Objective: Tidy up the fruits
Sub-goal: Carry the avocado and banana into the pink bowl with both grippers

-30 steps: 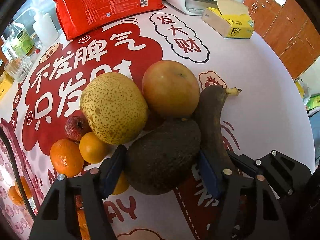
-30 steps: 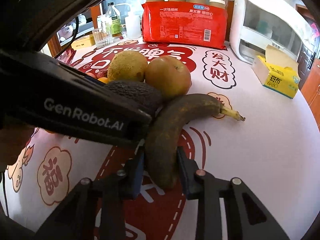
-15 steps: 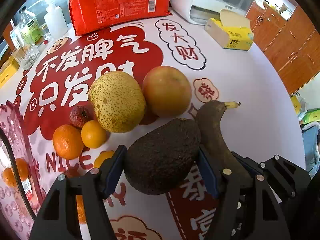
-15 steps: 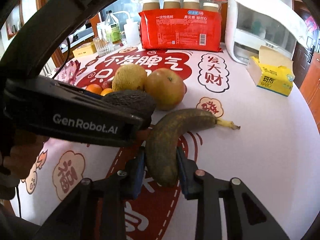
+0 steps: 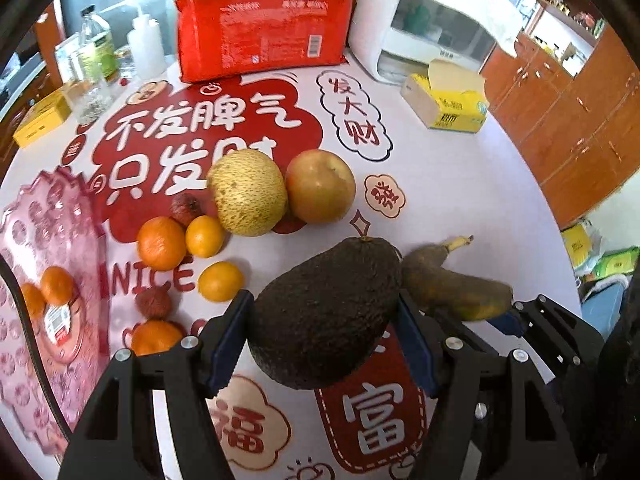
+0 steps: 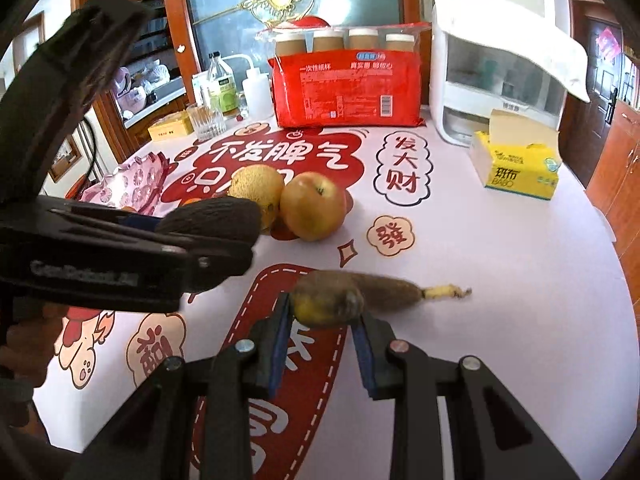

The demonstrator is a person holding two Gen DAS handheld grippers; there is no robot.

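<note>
While both of our hands are up off the printed tablecloth (image 5: 460, 184), each gripper carries a fruit. Our left gripper (image 5: 326, 336) clamps a dark avocado (image 5: 326, 312), pear-shaped with a rough, pebbled skin and a small stem nub at its far end; the blue pads press on its two flanks, so the jaws stand about half spread around its bulk. Our right gripper (image 6: 322, 334) is nearly closed on an overripe banana (image 6: 352, 298), gripping it close to its blunt tip, where some yellow shows through the brown, mottled peel; its curved body reaches away to a pale stalk. Both fruits hang above the cloth, side by side.

Below them on the table rest a round, speckled yellow pear (image 5: 248, 192) touching a smooth reddish apple (image 5: 320, 192), glossy small oranges (image 5: 162, 243) and bumpy red lychees (image 5: 154, 303). At the left edge sits a pink scalloped plastic tray (image 5: 60, 208) with two oranges inside.
</note>
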